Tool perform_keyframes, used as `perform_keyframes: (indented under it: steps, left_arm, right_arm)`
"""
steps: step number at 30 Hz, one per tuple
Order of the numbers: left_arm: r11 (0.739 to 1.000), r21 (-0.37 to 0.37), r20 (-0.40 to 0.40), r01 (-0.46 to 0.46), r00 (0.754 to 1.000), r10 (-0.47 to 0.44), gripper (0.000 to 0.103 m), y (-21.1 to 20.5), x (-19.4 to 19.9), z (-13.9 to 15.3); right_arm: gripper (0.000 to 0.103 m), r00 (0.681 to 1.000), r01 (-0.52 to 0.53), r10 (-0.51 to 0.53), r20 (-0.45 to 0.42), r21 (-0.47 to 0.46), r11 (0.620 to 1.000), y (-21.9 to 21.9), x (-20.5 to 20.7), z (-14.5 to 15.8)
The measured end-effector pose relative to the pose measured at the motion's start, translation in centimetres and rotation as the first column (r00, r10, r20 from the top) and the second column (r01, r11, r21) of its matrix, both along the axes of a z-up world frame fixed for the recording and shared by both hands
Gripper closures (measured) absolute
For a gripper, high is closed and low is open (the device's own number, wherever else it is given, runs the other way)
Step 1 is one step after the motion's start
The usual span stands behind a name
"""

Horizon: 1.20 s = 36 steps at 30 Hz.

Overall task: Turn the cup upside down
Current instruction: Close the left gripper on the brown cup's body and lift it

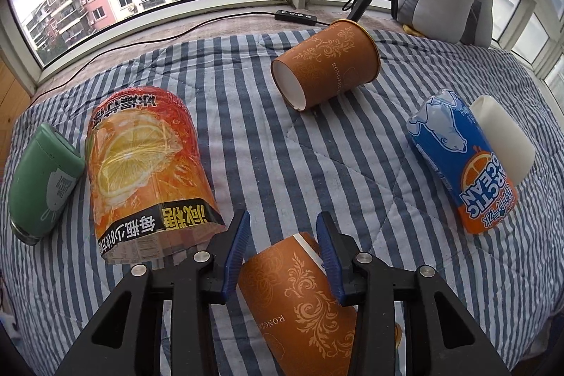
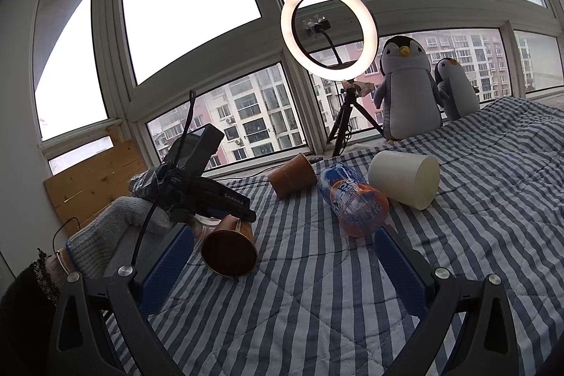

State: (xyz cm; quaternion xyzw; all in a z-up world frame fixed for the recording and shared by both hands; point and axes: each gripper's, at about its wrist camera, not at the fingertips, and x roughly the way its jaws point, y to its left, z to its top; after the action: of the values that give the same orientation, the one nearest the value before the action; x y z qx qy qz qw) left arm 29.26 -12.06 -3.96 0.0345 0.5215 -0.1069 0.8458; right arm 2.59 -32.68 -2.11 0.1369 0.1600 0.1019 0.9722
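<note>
From the left wrist camera, the left gripper [image 1: 283, 252] has its blue pads on either side of an orange paper cup [image 1: 299, 309] lying on its side on the striped quilt [image 1: 246, 115]; the pads touch or nearly touch the wall near its base, so it appears gripped. Thin paper like this is probably light and easy to crush — a gentle hold across the stiffer base end seems wisest. A second orange cup [image 1: 326, 67] lies further off, a large orange drink bottle [image 1: 148, 175] just beside the gripper, a green container [image 1: 42, 178] beyond it, and a blue-and-orange bottle [image 1: 461, 164] touching a white cup [image 1: 504, 136]. From the right wrist camera, the right gripper [image 2: 282, 273] hangs wide apart and empty above the quilt; the held cup's mouth [image 2: 229, 251] faces this camera — the big bottle could crowd the turn.
</note>
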Motion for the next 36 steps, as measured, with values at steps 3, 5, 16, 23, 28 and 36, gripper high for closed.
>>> perform_keyframes:
  steps: [3,5,16,23,28,36]
  left_arm:
    - [1.000,-0.009,-0.001,-0.013,1.000,0.013,0.060,1.4,-1.0,0.3]
    - [1.000,-0.008,0.001,-0.014,1.000,0.014,0.060,2.4,-1.9,0.4]
    - [0.998,-0.042,0.010,-0.044,0.999,0.044,0.057,7.9,-7.2,0.7]
    - [0.992,-0.094,0.028,-0.086,0.996,0.089,0.051,11.8,-9.5,1.0]
    - [0.977,-0.178,0.055,-0.118,0.990,0.129,0.041,14.9,-10.9,1.9]
    - [0.972,-0.204,0.107,-0.120,0.984,0.144,0.031,18.6,-14.4,2.6]
  right_arm:
    - [0.002,1.000,0.001,-0.001,-0.006,-0.003,1.000,0.0,0.1,-0.1]
    - [0.002,1.000,0.004,-0.005,-0.008,-0.007,1.000,0.1,0.2,-0.1]
    - [0.002,1.000,0.017,-0.017,-0.012,-0.037,0.999,0.6,0.2,-0.3]
    - [0.002,0.999,0.013,-0.016,-0.031,-0.071,0.997,1.3,0.7,-0.5]
    - [0.002,0.999,0.003,-0.008,-0.044,-0.105,0.994,2.2,1.0,-0.7]
    - [0.002,0.987,-0.070,0.044,-0.154,-0.169,0.983,4.5,3.3,-1.3]
